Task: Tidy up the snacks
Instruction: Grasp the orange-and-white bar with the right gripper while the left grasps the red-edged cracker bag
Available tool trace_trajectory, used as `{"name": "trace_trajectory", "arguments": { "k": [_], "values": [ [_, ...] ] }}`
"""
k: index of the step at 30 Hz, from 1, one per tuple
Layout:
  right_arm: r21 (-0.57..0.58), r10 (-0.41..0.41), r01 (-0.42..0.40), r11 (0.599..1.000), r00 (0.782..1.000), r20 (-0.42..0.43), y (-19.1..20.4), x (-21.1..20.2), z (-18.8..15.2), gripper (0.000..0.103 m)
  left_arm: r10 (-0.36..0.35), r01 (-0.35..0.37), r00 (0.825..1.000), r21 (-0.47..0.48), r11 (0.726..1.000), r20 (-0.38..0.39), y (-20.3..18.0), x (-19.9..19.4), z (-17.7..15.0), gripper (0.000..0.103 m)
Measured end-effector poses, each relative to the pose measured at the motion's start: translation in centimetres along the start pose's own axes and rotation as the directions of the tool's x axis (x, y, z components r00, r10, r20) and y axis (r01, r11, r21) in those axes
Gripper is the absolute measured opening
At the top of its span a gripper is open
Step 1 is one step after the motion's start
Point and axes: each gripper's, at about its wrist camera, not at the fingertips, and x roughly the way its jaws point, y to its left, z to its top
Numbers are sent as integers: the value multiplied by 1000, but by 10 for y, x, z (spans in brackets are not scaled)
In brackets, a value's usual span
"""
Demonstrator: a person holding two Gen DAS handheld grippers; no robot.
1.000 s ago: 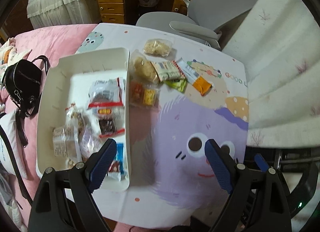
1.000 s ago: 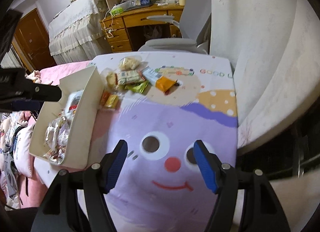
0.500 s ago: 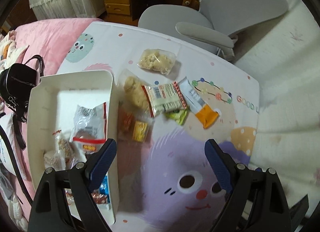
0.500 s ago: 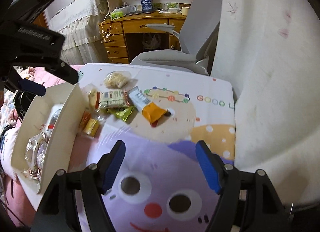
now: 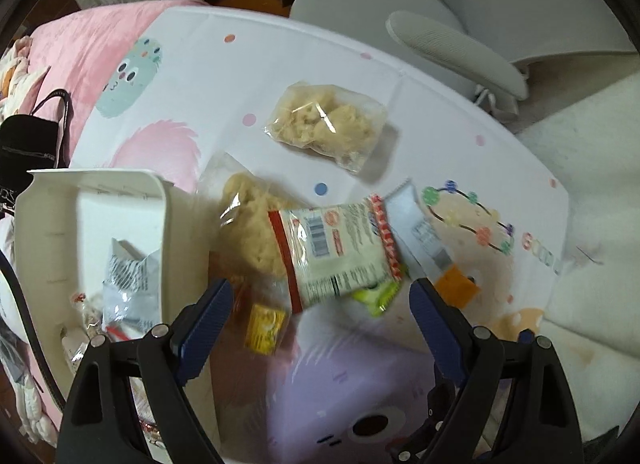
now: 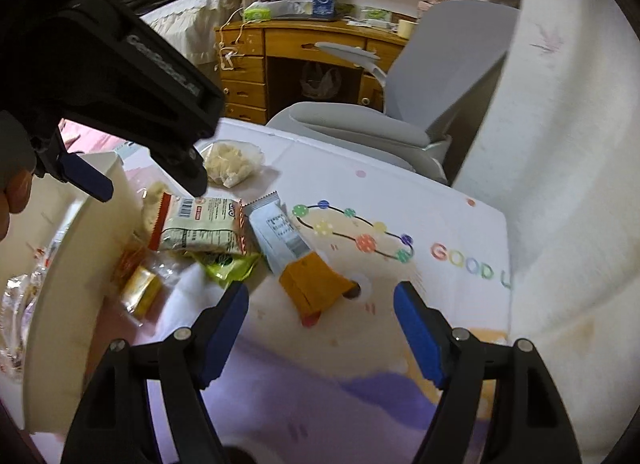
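Note:
Loose snacks lie in a heap on the cartoon-print tabletop (image 5: 224,75). They include a red-edged white packet (image 5: 340,248), two clear bags of pale puffs (image 5: 324,123) (image 5: 248,219), a yellow packet (image 5: 264,328), a green one (image 5: 376,296) and a grey-and-orange bar (image 5: 424,232). A white bin (image 5: 164,223) holding several wrapped snacks stands left of the heap. My left gripper (image 5: 320,292) hangs open over the heap, pointing down, with nothing held. My right gripper (image 6: 320,296) is open and empty just short of the bar's orange end (image 6: 316,284). The left gripper (image 6: 144,183) shows over the white packet (image 6: 200,227).
A grey office chair (image 6: 400,103) stands behind the table's far edge, with a wooden desk (image 6: 300,55) beyond it. A white fuzzy cover (image 5: 580,143) borders the right side. A black bag (image 5: 28,147) lies on pink bedding (image 5: 88,43) to the left.
Both grippers have moved forward and down toward the snack heap. The left one went from above the bin to above the heap. The right jaws stand slightly wider.

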Motion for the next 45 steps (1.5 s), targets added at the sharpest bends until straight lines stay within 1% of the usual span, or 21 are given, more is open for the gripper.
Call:
{"name": "trace_trajectory", "arguments": {
  "k": [6, 8, 12, 14, 19, 21, 22, 23, 24, 25, 27, 29, 32, 33, 34, 35, 39, 41, 44, 45],
  "values": [
    [-112, -24, 26, 993, 1000, 13, 15, 30, 5, 76, 27, -28, 999, -19, 999, -45, -1, 30, 13, 89],
    [-143, -28, 28, 989, 1000, 5, 18, 39, 5, 76, 43, -45, 997, -24, 999, -60, -2, 38, 15, 89],
    [-170, -10, 8, 985, 1000, -8, 19, 50, 5, 76, 94, -97, 993, -45, 994, -75, -2, 53, 19, 89],
    [-179, 2, -6, 984, 1000, -22, 18, 56, 5, 76, 86, -90, 994, -57, 994, -67, -3, 55, 21, 89],
    [-204, 37, -45, 978, 998, -43, 16, 69, 6, 76, 98, -101, 994, -60, 993, -43, -6, 58, 27, 90],
    [-217, 46, -58, 974, 997, -63, 16, 74, 8, 75, 110, -112, 993, -62, 992, -38, -9, 59, 27, 90],
    [-219, 53, -68, 973, 996, -71, 16, 77, 9, 74, 124, -126, 991, -62, 990, -42, -9, 61, 27, 88],
    [-219, 64, -80, 973, 995, -78, 17, 78, 9, 71, 134, -137, 990, -62, 989, -42, -9, 62, 28, 87],
    [-212, 77, -94, 973, 993, -85, 16, 79, 9, 64, 146, -148, 989, -64, 987, -38, -9, 62, 28, 83],
    [-202, 89, -106, 974, 992, -94, 16, 81, 9, 59, 154, -156, 987, -68, 985, -37, -9, 63, 28, 79],
    [-183, 103, -125, 975, 987, -122, 15, 84, 8, 41, 145, -147, 989, -78, 986, -39, -4, 62, 28, 74],
    [-174, 103, -124, 977, 987, -126, 15, 83, 5, 41, 129, -133, 991, -84, 988, -45, 1, 61, 27, 70],
    [-158, 101, -121, 980, 986, -129, 16, 79, 2, 39, 113, -118, 992, -84, 989, -60, 7, 59, 25, 61],
    [-152, 101, -121, 981, 986, -133, 16, 78, 1, 39, 100, -105, 993, -88, 991, -67, 9, 58, 23, 54],
    [-144, 102, -122, 982, 985, -139, 16, 76, 0, 38, 83, -90, 994, -92, 992, -73, 11, 58, 22, 42],
    [-134, 104, -123, 983, 984, -144, 16, 75, -2, 38, 60, -68, 995, -98, 993, -80, 12, 59, 21, 38],
    [-94, 112, -130, 987, 979, -169, 15, 68, -8, 37, 46, -53, 996, -90, 995, -73, 10, 55, 14, 29],
    [-76, 108, -124, 989, 977, -185, 14, 66, -10, 36, 28, -34, 997, -89, 995, -69, 10, 51, 10, 24],
    [-32, 114, -124, 992, 971, -211, 10, 58, -18, 34, 8, -12, 999, -71, 997, -53, 5, 41, 1, 12],
    [-19, 118, -125, 992, 969, -216, 8, 57, -19, 34, -3, 0, 999, -65, 998, -50, 4, 38, -1, 11]
  ]
}}
